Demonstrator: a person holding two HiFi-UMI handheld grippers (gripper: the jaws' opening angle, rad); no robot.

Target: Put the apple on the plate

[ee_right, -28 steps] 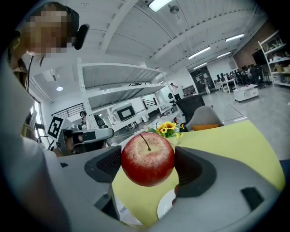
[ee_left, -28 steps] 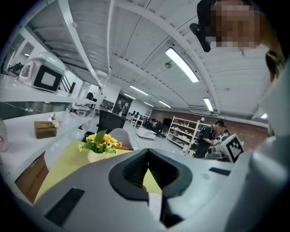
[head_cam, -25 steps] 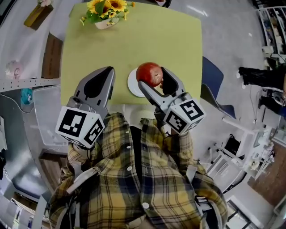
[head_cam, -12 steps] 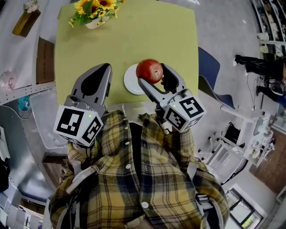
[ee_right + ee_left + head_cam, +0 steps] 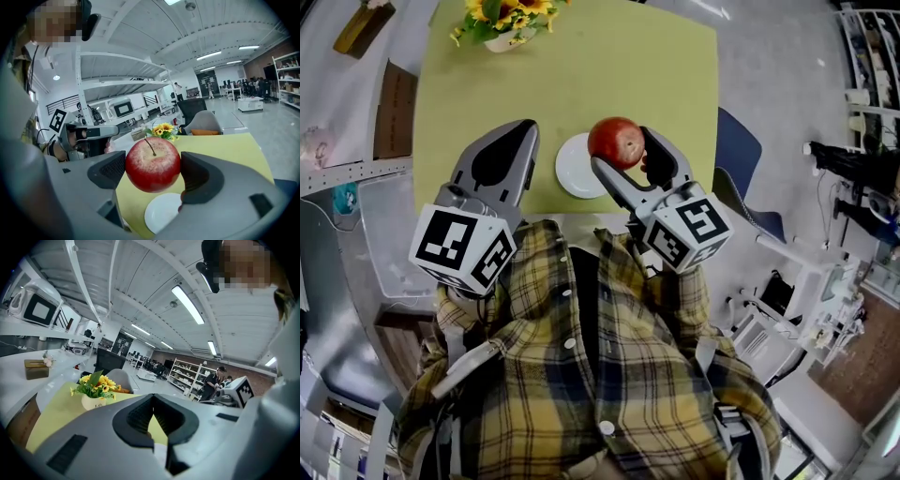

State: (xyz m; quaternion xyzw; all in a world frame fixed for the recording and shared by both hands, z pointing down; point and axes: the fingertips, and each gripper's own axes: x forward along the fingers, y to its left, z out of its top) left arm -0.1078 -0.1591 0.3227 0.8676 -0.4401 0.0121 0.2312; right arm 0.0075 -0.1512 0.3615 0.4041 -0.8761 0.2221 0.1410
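My right gripper (image 5: 617, 147) is shut on a red apple (image 5: 615, 142), held upright with its stem up, in the air over the near edge of the yellow-green table (image 5: 581, 75). In the right gripper view the apple (image 5: 153, 164) fills the gap of that gripper (image 5: 153, 171), and the white plate (image 5: 161, 213) lies just below and ahead of it. From the head view the plate (image 5: 572, 173) sits left of the apple, partly hidden by it. My left gripper (image 5: 514, 141) is shut with nothing in it, left of the plate; in its own view that gripper (image 5: 152, 411) has its jaws together.
A white pot of sunflowers (image 5: 502, 19) stands at the table's far edge, also seen as flowers (image 5: 96, 390) and flowers (image 5: 164, 130). A blue chair (image 5: 736, 155) is at the table's right. A brown box (image 5: 361, 28) rests on the white counter to the left.
The right gripper has kept hold of the apple and stayed just right of the plate. The view has shifted a little; both grippers sit about where they were.
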